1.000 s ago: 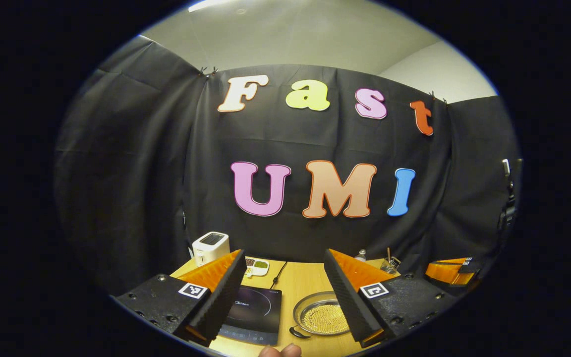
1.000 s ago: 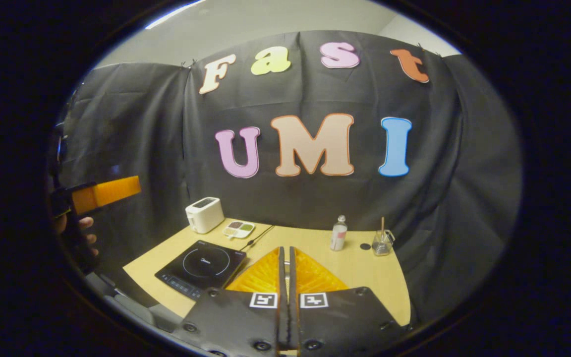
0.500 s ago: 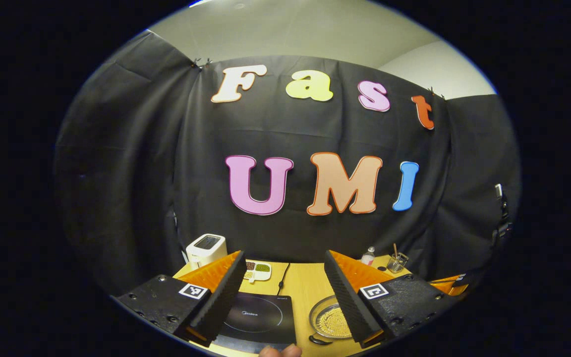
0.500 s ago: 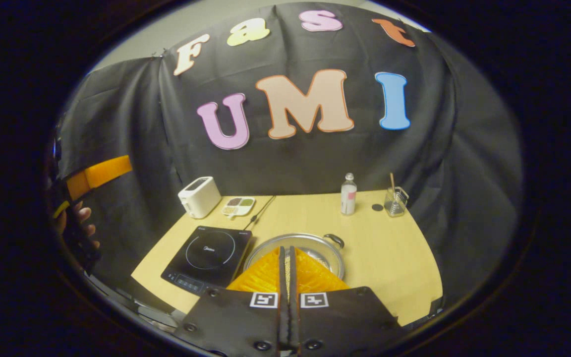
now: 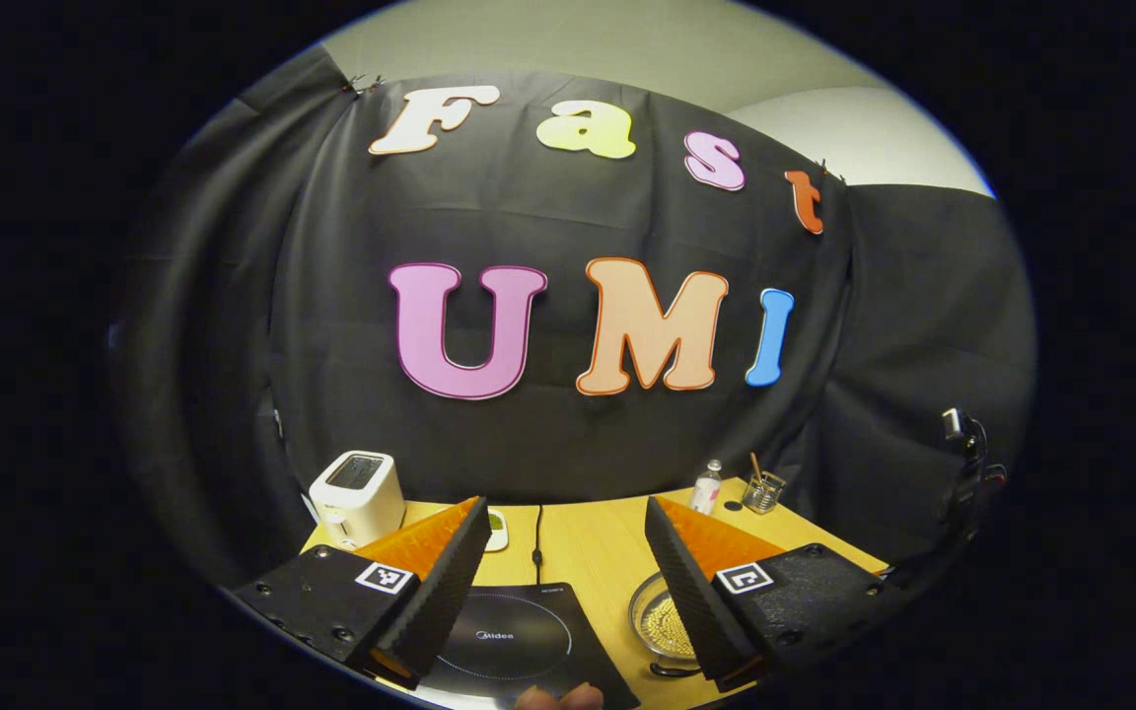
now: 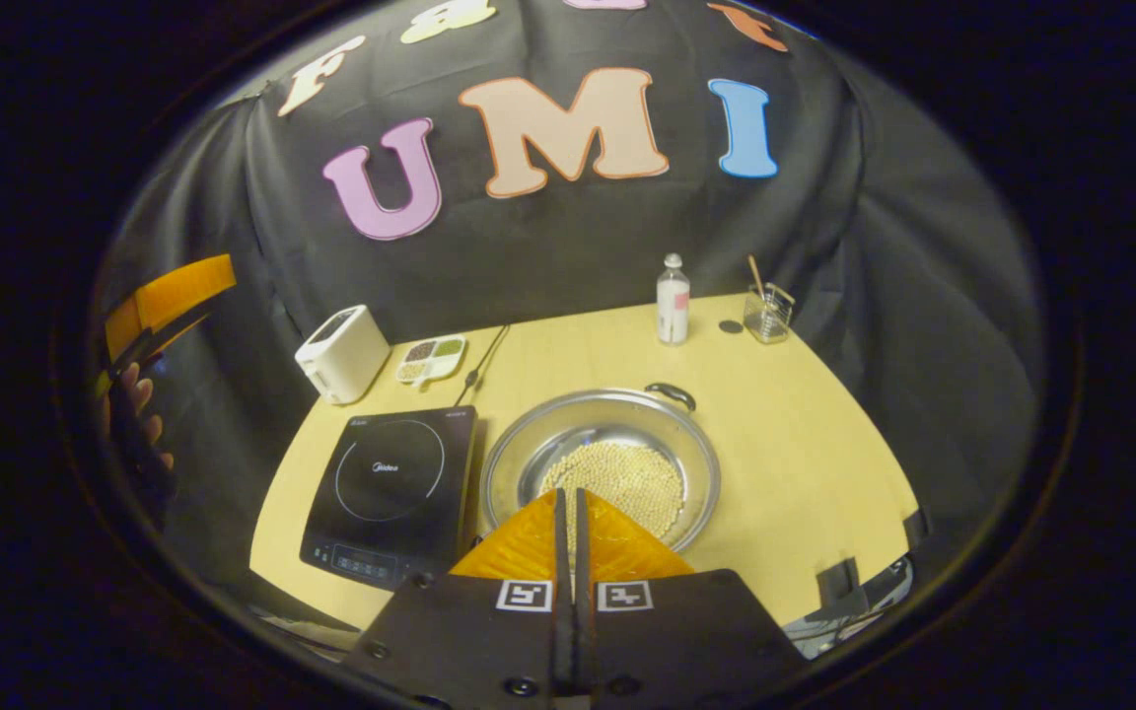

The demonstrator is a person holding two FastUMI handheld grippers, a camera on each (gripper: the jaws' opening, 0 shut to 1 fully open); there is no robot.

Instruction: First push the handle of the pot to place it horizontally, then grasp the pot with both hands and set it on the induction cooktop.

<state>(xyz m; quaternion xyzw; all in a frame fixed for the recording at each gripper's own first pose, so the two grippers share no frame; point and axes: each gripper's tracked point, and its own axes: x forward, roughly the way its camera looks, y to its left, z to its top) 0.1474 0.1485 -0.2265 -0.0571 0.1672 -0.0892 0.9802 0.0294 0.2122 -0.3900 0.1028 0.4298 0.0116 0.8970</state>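
Note:
A wide silver pot [image 6: 617, 434] holding yellow beans sits mid-table, one dark handle [image 6: 672, 392] at its far rim. To its left lies the black induction cooktop [image 6: 386, 483]. My right gripper [image 6: 568, 493] is shut with nothing in it and hovers above the pot's near rim. In the left gripper view my left gripper [image 5: 564, 505] is open and empty, high over the table's near edge. The cooktop [image 5: 519, 641] shows between its fingers, and the right finger half hides the pot [image 5: 657, 621]. The left gripper [image 6: 169, 296] and the hand holding it appear at the far left.
A white toaster [image 6: 341, 350] and a small divided dish [image 6: 430, 357] stand at the back left, and a cord [image 6: 484, 360] runs to the cooktop. A bottle [image 6: 672, 299] and a glass with a stick [image 6: 767, 314] stand at the back right. Bare wooden table [image 6: 805, 463] lies right of the pot.
The right gripper's view has tipped down and forward, so the whole pot now shows beyond its shut fingers. The left gripper has shifted, bringing the toaster and cooktop nearer. Neither gripper's state changed.

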